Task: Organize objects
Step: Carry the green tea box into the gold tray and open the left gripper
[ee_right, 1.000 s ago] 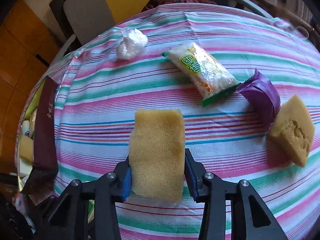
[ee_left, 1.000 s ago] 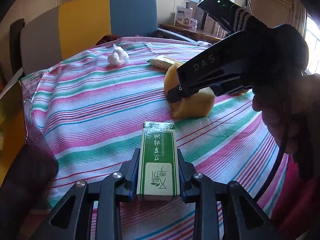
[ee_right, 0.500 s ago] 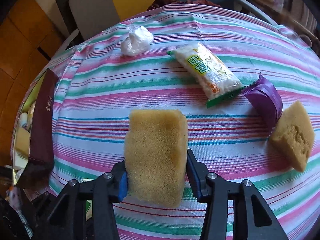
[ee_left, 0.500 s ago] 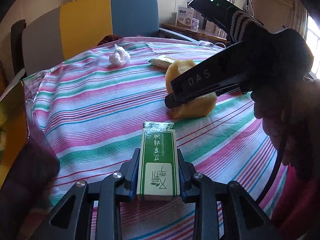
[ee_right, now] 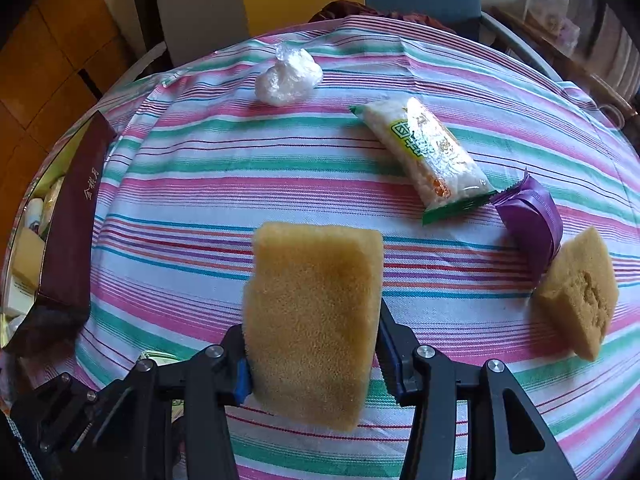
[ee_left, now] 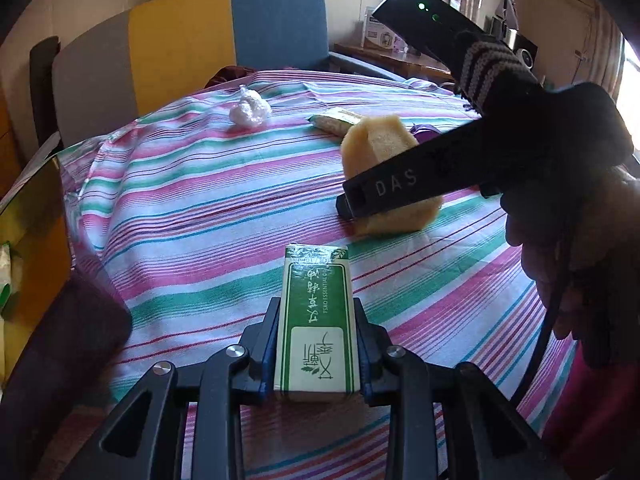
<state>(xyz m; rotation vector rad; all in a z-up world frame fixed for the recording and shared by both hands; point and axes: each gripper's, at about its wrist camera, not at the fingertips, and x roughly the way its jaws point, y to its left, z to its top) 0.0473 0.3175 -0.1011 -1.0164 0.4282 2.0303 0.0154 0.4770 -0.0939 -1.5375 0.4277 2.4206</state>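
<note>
Left gripper (ee_left: pixel 316 354) was clamped tight on the green box (ee_left: pixel 316 316), held above the striped desk (ee_left: pixel 192 208), likely bound for the bin (ee_right: pixel 64 240) at its edge. Right gripper (ee_right: pixel 314 350) gripped the sponge (ee_right: pixel 312 320), jaws having just eased wider; other items waited unsorted.

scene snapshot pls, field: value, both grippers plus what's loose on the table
left gripper: shut on green and white box, box upright between the pads
right gripper: jaws have just been opening; held sponge between the pads, pads touching it
surface: striped tablecloth
loose items: white plastic bundle, clear snack packet, purple wrapped item, second sponge
packet vs purple item: ends meet or nearly so
table's left edge: dark red box, open, contents unclear
</note>
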